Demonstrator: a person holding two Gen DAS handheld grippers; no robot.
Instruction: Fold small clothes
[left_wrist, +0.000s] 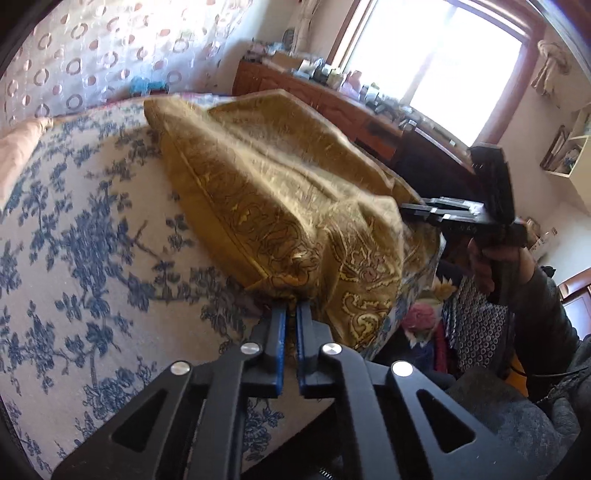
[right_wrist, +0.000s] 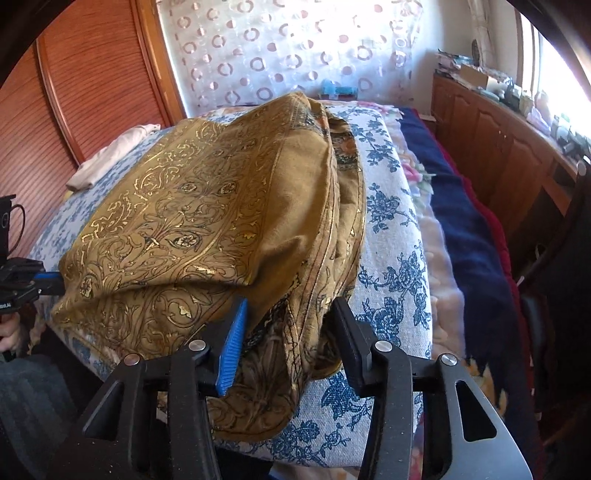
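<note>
A mustard-gold garment with gold paisley print lies bunched on a bed with a blue-flowered white cover. My left gripper is shut on the garment's near corner and lifts it slightly. In the right wrist view the garment spreads over the bed. My right gripper is open, its jaws standing either side of the garment's near folded edge, with cloth between them. The left gripper shows at the far left, pinching the cloth. The right gripper shows at the garment's right edge in the left wrist view.
A folded white cloth lies at the bed's far left. A navy blanket covers the bed's right side. A wooden cabinet with clutter runs under the window. A wooden wardrobe stands at the left.
</note>
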